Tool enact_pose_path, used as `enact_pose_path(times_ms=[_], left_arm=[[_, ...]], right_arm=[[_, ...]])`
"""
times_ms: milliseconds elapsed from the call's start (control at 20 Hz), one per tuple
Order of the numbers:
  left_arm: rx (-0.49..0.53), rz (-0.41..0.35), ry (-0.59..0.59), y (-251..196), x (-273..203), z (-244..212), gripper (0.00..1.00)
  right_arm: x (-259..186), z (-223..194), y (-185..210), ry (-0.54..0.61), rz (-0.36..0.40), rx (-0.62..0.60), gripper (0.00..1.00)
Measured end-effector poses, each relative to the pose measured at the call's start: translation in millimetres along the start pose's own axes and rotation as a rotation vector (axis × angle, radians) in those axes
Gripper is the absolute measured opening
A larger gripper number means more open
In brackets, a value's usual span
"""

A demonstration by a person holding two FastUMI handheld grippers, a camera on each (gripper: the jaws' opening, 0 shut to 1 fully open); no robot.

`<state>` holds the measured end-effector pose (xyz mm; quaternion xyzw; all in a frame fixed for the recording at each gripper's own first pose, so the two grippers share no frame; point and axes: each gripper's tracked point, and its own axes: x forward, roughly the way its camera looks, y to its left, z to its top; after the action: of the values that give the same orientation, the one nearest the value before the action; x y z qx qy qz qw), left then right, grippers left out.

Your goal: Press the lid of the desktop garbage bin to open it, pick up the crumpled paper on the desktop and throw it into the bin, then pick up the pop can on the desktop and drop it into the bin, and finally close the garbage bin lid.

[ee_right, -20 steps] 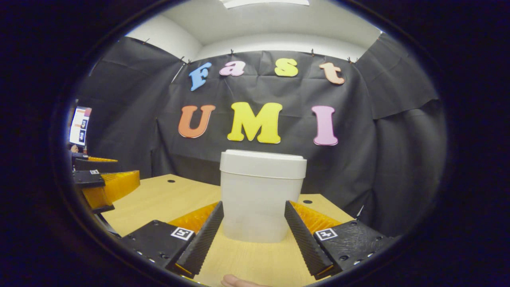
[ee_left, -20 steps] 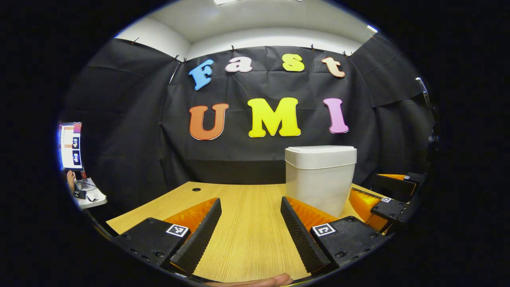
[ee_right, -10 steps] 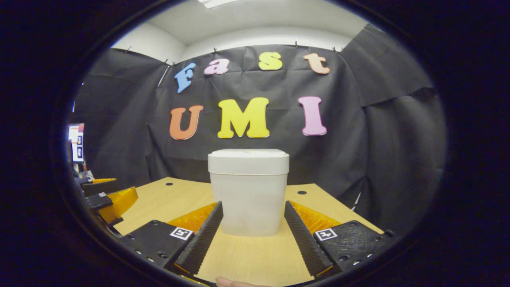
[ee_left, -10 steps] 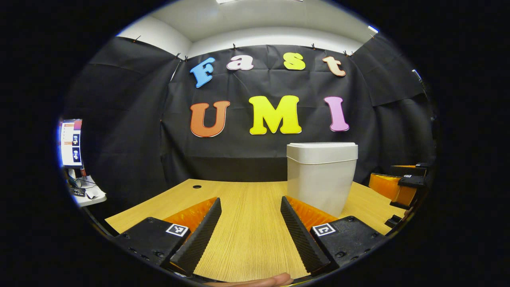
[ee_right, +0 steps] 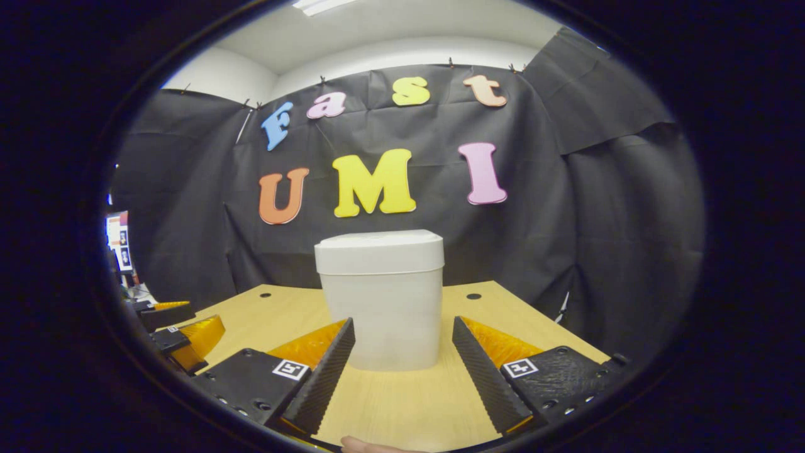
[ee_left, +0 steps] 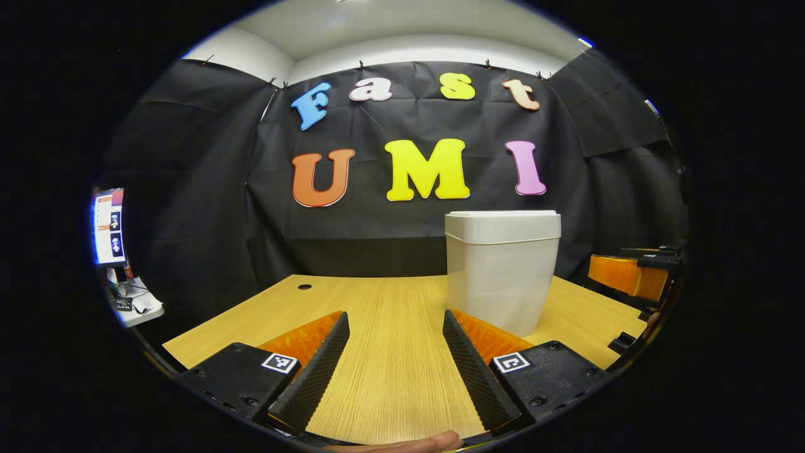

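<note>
Bin shut on desk, both grippers empty and wide open.

Bin (ee_right: 380, 301): rigid plastic, likely light and possibly empty, so it may skid or tip if shoved sideways. Lid (ee_right: 379, 250) is closed; I'd press straight down on its top, no grasp on the body. Bin stands dead ahead of the right gripper (ee_right: 402, 371), beyond its fingertips, not touching. For the left gripper (ee_left: 395, 365) the same bin (ee_left: 501, 274) sits ahead and off to its right side, apart from it. Right gripper also visible at far right of left gripper view. Desk (ee_left: 390, 352) bare between both jaws. Paper and can: can't place them.
</note>
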<state>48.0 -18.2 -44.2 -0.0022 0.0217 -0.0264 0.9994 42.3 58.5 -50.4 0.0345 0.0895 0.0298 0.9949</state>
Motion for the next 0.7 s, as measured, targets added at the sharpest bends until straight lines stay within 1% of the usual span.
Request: enact_pose_path(times_ms=[50, 100, 300, 350, 400, 450, 500, 550, 600, 700], left_arm=[[0.009, 0.001, 0.0, 0.0, -0.1, -0.4, 0.97], [0.016, 0.003, -0.001, 0.1, -0.5, -0.2, 0.97], [0.022, -0.003, 0.0, -2.2, 0.2, -1.4, 0.97], [0.023, -0.002, 0.002, -3.2, 0.2, -2.7, 0.97], [0.025, -0.001, 0.007, -2.7, 1.0, -3.9, 0.97], [0.028, -0.001, 0.012, -3.2, 1.5, -5.6, 0.97], [0.031, -0.001, 0.015, -3.3, 2.4, -5.8, 0.97], [0.034, -0.001, 0.019, -4.5, 2.1, -6.3, 0.97], [0.037, -0.003, 0.02, -4.8, 2.0, -6.6, 0.97], [0.039, -0.004, 0.018, -5.3, 1.1, -6.1, 0.97]], right_arm=[[-0.5, 0.7, 2.2, -0.004, 0.004, -0.015, 0.96], [-1.9, -0.1, 5.4, -0.006, 0.013, -0.025, 0.93], [-2.8, -2.4, 13.3, -0.004, 0.036, -0.049, 0.93], [-2.8, -2.6, 13.2, -0.002, 0.036, -0.052, 0.96], [-3.6, -2.3, 13.0, -0.004, 0.036, -0.053, 0.93], [-3.2, -1.9, 12.5, -0.006, 0.034, -0.054, 0.96], [-3.1, -3.3, 13.1, -0.003, 0.035, -0.056, 0.96], [-2.3, -4.0, 12.8, 0.002, 0.035, -0.057, 0.93], [-3.2, -4.3, 11.9, 0.002, 0.035, -0.053, 0.96], [-5.2, 0.9, 8.8, -0.012, 0.026, -0.036, 0.96]])
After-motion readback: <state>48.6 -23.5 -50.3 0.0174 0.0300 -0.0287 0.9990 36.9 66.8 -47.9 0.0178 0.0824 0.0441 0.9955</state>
